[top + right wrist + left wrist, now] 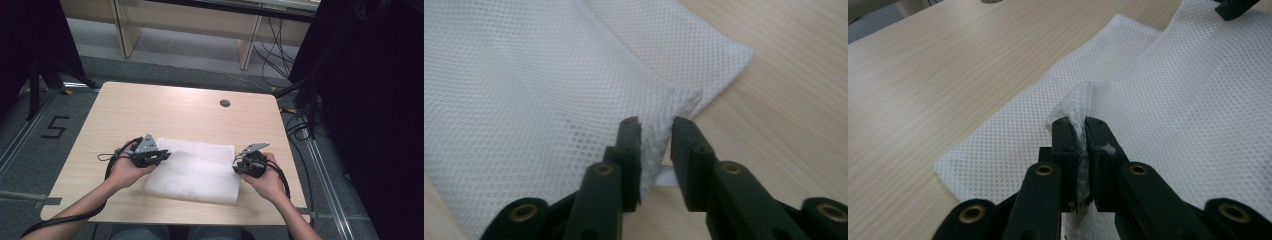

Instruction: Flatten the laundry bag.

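Lying flat near the front edge of the pale wooden desk [165,105] is a white folded mesh cloth [195,172], and it is sitting right between the two hand-held grippers. The left hand-held gripper [162,156] is touching the cloth's left edge, and the right hand-held gripper [238,165] is touching its right edge. The person's left hand [125,170] and right hand [267,180] are holding them from the near side.

Sitting far back on the desk, well apart from the cloth, is a small round dark hole cover [225,103]. Nothing is lying between the cloth and the grippers.

In the left gripper view, the left hand-held gripper [1080,137] is pinching a raised fold of the cloth [1173,100], with its jaws pressed tight on it. In the right gripper view, the right hand-held gripper [656,145] is holding the cloth's [524,85] corner edge between its jaws, which are standing a little apart around the mesh.
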{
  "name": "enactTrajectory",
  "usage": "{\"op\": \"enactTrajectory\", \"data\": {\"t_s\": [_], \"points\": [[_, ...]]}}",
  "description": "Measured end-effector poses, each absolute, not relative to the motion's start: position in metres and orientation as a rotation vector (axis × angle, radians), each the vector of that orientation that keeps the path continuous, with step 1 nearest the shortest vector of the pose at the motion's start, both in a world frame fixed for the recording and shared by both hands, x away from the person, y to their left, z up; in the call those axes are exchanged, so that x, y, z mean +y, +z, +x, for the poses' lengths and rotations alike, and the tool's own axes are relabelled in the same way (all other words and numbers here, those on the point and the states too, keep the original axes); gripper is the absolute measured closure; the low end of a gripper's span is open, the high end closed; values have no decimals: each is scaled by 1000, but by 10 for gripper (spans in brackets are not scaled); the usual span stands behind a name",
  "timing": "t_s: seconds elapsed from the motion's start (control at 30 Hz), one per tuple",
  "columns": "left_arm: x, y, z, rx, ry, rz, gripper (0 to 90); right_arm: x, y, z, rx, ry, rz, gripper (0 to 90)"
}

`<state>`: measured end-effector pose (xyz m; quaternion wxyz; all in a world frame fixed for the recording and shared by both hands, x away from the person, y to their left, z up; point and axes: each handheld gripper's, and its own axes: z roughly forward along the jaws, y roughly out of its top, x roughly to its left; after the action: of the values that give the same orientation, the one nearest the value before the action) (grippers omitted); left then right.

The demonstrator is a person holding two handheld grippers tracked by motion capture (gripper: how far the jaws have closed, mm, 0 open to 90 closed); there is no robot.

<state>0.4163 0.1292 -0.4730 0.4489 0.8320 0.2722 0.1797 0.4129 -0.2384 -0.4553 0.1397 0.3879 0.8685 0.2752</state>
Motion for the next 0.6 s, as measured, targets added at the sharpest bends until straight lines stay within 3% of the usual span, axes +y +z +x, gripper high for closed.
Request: {"op": "enactTrajectory", "data": {"t_s": [0.1,0.27,0.47,0.6], "points": [[130,-476,418,681,426,2085,835,-240,-446,419,2459,817,1188,609],[127,-480,419,692,422,2091,820,-227,-433,434,2426,885,1170,588],[127,-464,415,696,472,2077,616,-195,-451,456,2621,753,1086,571],[128,-448,407,669,489,2057,589,-184,-464,468,2677,717,1070,557]]}}
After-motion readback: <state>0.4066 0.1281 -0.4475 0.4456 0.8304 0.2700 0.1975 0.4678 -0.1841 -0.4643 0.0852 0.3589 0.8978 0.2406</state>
